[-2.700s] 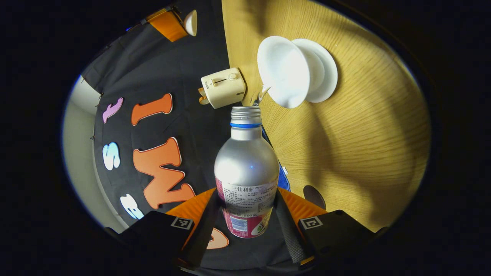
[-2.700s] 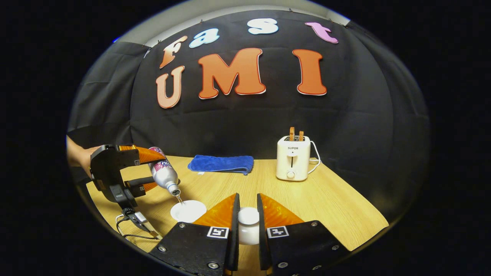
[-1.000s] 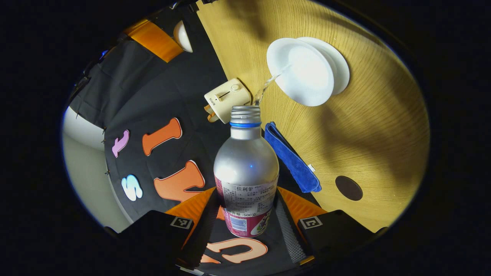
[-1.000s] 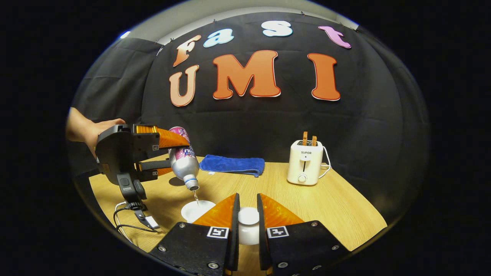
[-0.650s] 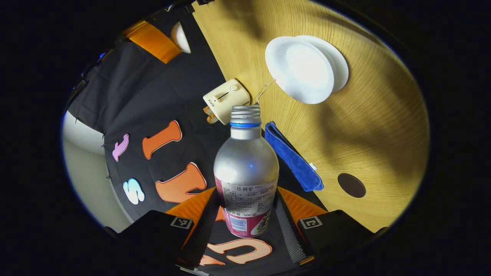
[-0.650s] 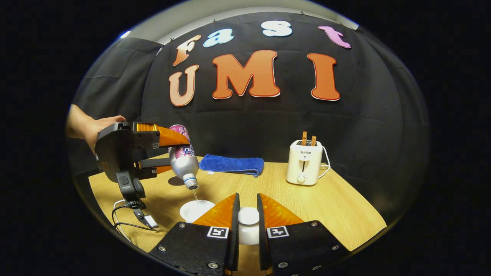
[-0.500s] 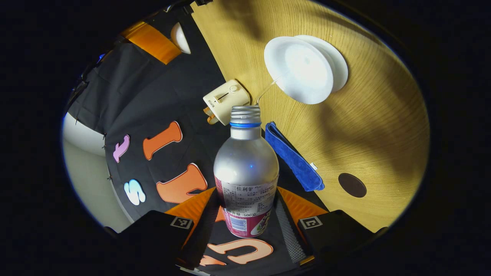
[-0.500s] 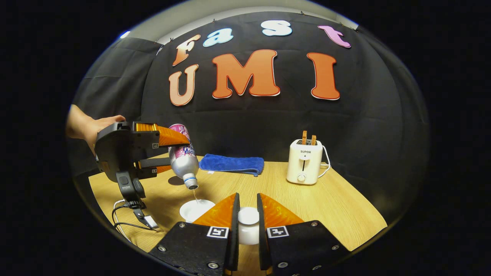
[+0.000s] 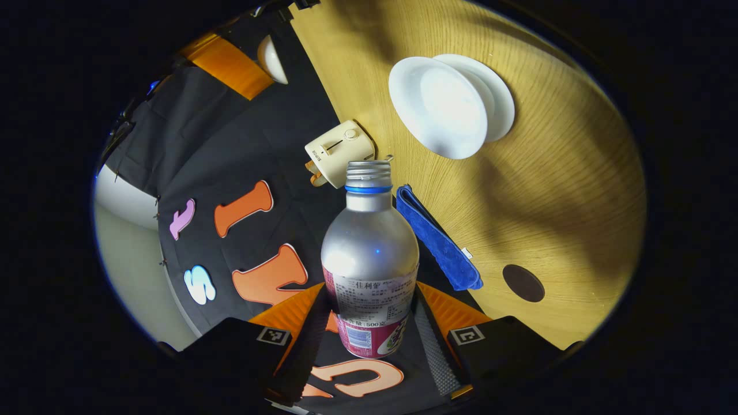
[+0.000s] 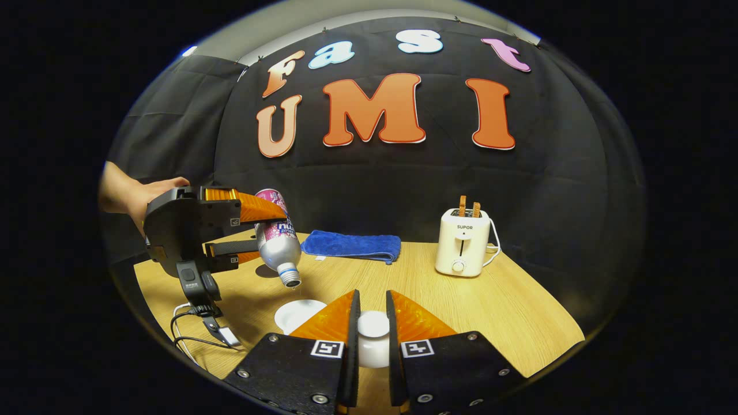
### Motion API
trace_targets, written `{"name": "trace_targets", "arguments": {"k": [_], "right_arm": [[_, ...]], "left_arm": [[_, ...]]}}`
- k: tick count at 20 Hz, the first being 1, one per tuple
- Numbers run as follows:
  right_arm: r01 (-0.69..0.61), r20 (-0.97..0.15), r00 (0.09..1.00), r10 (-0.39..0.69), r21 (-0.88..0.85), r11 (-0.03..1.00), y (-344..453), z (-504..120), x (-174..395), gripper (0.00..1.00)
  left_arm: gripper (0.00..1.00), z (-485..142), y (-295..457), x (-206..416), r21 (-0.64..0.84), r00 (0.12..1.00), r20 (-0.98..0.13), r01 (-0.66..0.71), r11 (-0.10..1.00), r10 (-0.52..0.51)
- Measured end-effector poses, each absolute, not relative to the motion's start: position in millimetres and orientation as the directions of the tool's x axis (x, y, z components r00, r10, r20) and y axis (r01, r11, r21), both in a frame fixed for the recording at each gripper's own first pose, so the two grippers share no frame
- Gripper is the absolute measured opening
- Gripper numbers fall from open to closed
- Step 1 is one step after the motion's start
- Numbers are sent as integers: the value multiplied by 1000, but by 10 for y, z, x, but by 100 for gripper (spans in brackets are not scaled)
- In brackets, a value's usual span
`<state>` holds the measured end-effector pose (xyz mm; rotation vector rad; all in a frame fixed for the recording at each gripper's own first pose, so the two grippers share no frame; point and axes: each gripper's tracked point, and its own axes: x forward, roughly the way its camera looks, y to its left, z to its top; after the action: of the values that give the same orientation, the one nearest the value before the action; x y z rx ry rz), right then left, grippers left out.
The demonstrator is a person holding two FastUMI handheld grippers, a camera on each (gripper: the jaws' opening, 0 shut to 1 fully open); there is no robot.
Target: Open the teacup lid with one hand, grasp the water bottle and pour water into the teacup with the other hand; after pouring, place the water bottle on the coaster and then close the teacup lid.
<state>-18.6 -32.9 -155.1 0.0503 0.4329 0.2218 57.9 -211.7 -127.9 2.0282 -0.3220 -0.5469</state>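
Right now I have the left gripper (image 9: pixel 372 323) clamped on the silver aluminium water bottle with the pink label (image 9: pixel 370 253), both fingers pressing its lower body from either side. In the right gripper view I see that same left gripper (image 10: pixel 253 227) off to my left with a hand (image 10: pixel 130 196) behind it, and the bottle (image 10: pixel 275 236) is tilted, its open neck pointing down toward the table. The neck hangs above and a little apart from the white porcelain teacup (image 10: pixel 297 314), which stands open on its white saucer on the light wooden table (image 10: pixel 507 323). I cannot make out a stream between neck and cup.

From the left gripper view the teacup (image 9: pixel 438 106) sits on the saucer (image 9: pixel 496 98) beyond the bottle mouth. The dark round coaster (image 9: pixel 523 283) lies flat on the wood, well apart from the cup, near the folded blue towel (image 9: pixel 435 239). A cream toaster (image 9: pixel 337 151) stands at the table's far edge.

My right gripper (image 10: pixel 372 334) pinches the white teacup lid (image 10: pixel 373 340) by its knob, fingers pressed against it on both sides, held above the table, just to the right of the cup. In the right gripper view the toaster (image 10: pixel 463 242) stands to the right and the towel (image 10: pixel 351 246) lies along the back of the table.
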Motion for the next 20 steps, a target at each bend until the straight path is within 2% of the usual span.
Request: {"name": "trace_targets", "arguments": {"k": [5,9,14,16,17,20], "right_arm": [[-210,-414,881,228,88,974,-229,-1553,-205,22],[-209,-413,882,228,91,974,-157,-1532,-189,22],[-218,-399,885,238,94,971,1,-1469,-165,22],[-224,-394,886,242,94,970,66,-1451,-152,22],[-224,-395,885,245,100,969,101,-1450,-145,22],[-227,-391,886,248,101,969,203,-1421,-119,22]], "left_arm": [[85,-1118,-2125,571,923,862,-177,-22,-384,-475],[85,-836,-2099,557,975,863,-65,-51,-215,-501],[87,-423,-1913,655,995,895,76,-39,91,-440],[82,-298,-1796,699,976,910,112,-25,218,-399],[84,-258,-1736,694,963,915,128,-22,269,-382],[81,-159,-1558,775,885,935,167,-3,465,-313]]}}
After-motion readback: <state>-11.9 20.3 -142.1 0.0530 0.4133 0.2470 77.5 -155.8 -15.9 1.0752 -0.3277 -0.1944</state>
